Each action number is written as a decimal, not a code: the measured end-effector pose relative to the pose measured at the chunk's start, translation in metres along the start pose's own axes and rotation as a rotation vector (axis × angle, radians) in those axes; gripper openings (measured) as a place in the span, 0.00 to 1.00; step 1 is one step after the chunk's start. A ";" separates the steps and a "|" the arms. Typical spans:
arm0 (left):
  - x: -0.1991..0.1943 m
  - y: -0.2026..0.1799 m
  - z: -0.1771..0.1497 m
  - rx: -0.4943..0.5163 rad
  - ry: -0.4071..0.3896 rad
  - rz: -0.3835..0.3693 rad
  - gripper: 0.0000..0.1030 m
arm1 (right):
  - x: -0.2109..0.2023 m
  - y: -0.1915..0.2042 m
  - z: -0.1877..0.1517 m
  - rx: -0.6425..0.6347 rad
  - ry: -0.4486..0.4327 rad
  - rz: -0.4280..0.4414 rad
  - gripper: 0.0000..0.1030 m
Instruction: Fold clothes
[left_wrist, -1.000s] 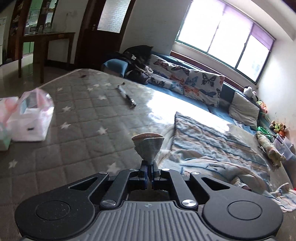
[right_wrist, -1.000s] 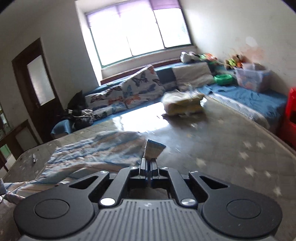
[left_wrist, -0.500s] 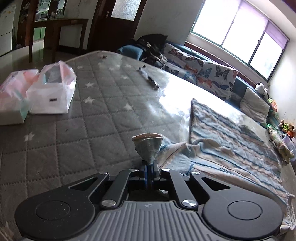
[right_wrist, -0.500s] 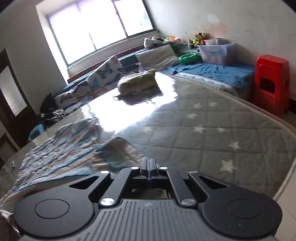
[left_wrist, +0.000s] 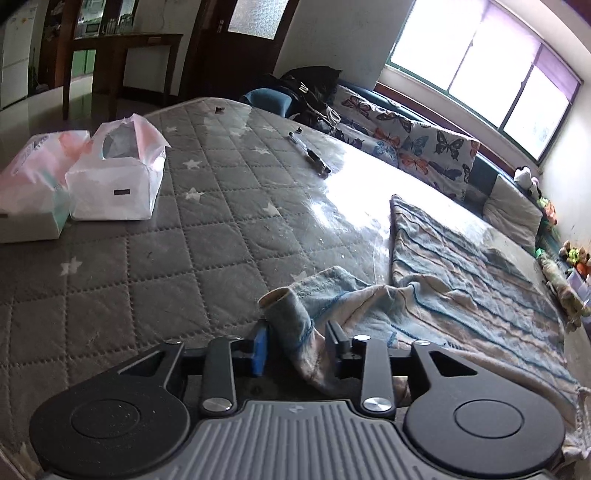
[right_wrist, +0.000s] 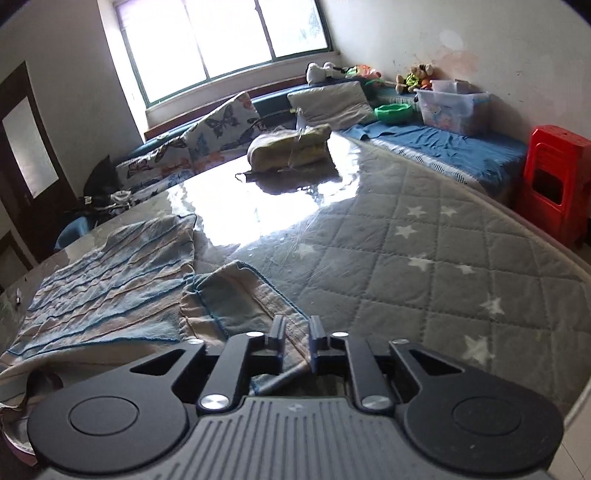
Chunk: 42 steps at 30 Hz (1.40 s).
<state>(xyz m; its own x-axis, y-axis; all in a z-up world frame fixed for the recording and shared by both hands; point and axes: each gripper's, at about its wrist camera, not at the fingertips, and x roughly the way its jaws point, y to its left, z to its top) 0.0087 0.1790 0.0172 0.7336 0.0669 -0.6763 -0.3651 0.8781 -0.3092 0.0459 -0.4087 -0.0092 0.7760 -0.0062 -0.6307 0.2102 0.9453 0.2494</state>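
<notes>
A blue-and-beige striped garment (left_wrist: 472, 280) lies spread on the grey quilted mattress (left_wrist: 177, 229). My left gripper (left_wrist: 297, 338) is open, its jaws apart on either side of a rolled sleeve cuff (left_wrist: 286, 314) that rests between them on the mattress. In the right wrist view the same garment (right_wrist: 110, 280) lies to the left. My right gripper (right_wrist: 297, 328) is open, jaws a little apart over the garment's folded-over edge (right_wrist: 240, 295), which lies flat beneath them.
Two white tissue packs (left_wrist: 114, 177) sit at the mattress's left side. A pen (left_wrist: 310, 157) lies farther back. A folded yellowish bundle (right_wrist: 291, 147) rests at the mattress's far end. A red stool (right_wrist: 554, 184) stands to the right. Butterfly cushions (left_wrist: 417, 136) line the window bench.
Both grippers have opened and let go of the garment's corners. They came down to the mattress, and the garment now lies on it, no longer lifted.
</notes>
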 end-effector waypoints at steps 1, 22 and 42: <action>0.000 0.000 0.000 0.004 -0.002 -0.002 0.37 | 0.003 0.001 0.000 -0.007 0.005 0.000 0.18; 0.013 0.002 -0.002 0.016 0.001 0.078 0.09 | 0.013 0.019 -0.004 -0.136 0.022 -0.034 0.21; 0.061 -0.040 0.046 0.191 0.054 0.011 0.21 | 0.022 0.026 0.006 -0.152 0.037 -0.015 0.29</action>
<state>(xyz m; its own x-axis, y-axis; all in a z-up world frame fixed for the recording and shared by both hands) 0.0948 0.1696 0.0188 0.6965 0.0563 -0.7154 -0.2538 0.9518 -0.1722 0.0725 -0.3867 -0.0123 0.7508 -0.0113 -0.6605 0.1270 0.9837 0.1276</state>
